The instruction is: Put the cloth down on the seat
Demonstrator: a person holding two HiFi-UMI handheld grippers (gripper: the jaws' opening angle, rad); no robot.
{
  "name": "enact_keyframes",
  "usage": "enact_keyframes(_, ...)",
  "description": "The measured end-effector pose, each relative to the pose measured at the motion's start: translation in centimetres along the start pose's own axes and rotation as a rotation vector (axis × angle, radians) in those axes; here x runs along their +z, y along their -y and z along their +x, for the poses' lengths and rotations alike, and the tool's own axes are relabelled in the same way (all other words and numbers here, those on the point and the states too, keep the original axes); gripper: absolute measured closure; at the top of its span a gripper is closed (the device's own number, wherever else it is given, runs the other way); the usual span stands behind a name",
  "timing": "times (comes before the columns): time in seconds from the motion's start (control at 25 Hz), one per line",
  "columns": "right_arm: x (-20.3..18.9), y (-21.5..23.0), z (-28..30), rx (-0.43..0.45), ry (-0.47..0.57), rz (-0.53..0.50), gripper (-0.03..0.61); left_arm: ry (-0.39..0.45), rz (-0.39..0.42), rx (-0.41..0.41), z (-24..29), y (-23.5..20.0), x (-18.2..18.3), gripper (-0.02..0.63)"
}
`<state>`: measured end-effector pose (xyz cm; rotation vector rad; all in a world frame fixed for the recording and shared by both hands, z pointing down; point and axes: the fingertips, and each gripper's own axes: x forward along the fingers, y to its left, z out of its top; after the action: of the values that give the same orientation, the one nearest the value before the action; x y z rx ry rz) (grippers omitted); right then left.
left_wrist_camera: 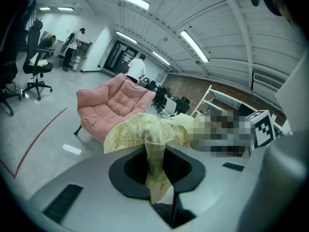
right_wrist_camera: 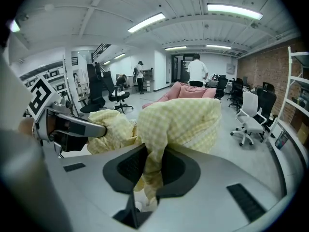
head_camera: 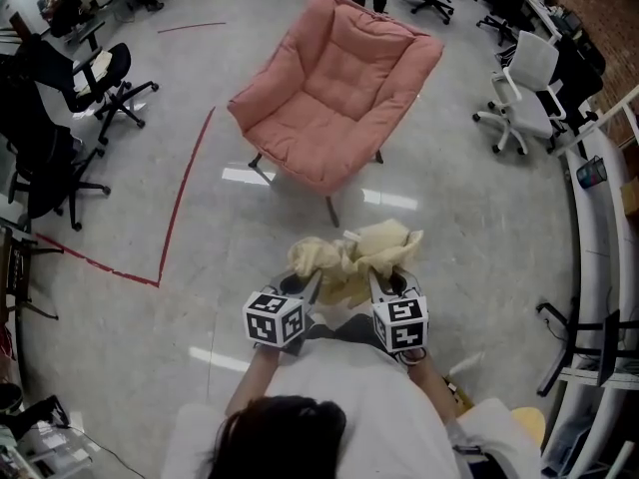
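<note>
Between left tool (head_camera: 308, 283) and right tool (head_camera: 384, 279) hangs the cloth (head_camera: 354, 255); seat (head_camera: 334, 93) stands ahead on the floor (head_camera: 479, 228), office chairs (head_camera: 524, 93) either side.

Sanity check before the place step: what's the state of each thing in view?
yellow checked cloth: bunched, held in the air, not on the seat
left gripper: shut on one part of the cloth
right gripper: shut on another part of the cloth
pink armchair: upright, seat empty, ahead of both grippers
white office chair: upright, unoccupied
</note>
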<state>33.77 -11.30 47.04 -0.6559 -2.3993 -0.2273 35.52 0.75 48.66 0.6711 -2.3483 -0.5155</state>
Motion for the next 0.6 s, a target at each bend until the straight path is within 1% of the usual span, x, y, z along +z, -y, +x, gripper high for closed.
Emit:
enact_keyframes(0.28,1.5,0.5,1.4,-0.005,0.003,-0.005,0.5,0.007,-0.022,-0.004,1.2,-1.2,1.3,0.538)
enact_keyframes(0.6,3.8,3.3,6.1,0.038,0.029,0.006,0.5,0.014,-0.015,0.044,4.8,-3.8,4.2,0.538)
